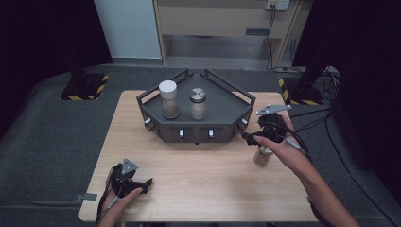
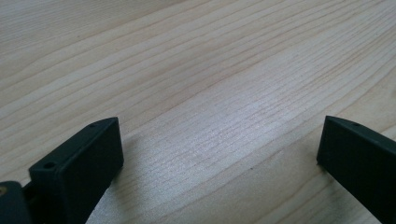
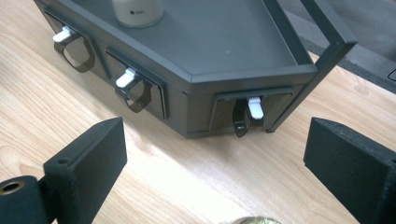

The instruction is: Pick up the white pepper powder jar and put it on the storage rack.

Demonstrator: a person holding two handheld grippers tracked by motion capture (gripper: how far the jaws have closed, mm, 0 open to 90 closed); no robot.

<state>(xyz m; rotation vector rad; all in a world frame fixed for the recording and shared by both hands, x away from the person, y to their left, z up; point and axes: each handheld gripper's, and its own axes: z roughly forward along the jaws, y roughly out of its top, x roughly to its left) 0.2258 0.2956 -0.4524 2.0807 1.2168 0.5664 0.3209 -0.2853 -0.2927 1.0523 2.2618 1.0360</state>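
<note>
The right gripper [image 1: 253, 138] hangs with its jaws spread wide and nothing between them, just above a small jar [image 1: 263, 155] that stands on the table [image 1: 198, 179] below the hand. In the right gripper view the two black jaws stand well apart at the bottom, and the jar's shiny lid [image 3: 250, 220] peeks in at the lower edge between them, untouched. Ahead of the jaws sits the grey rack [image 3: 224, 51], whose corner panel carries a white clip [image 3: 255, 107] over a dark loop. Two more white clips [image 3: 125, 78] run along its front.

On the rack's shelf in the high view stand a white-capped jar [image 1: 169, 99] and, just beside it, a silver-capped jar [image 1: 198, 104].

The left gripper [image 1: 144, 185] rests at the near left of the table, its jaws likewise wide apart over bare wood [image 2: 201, 84].
</note>
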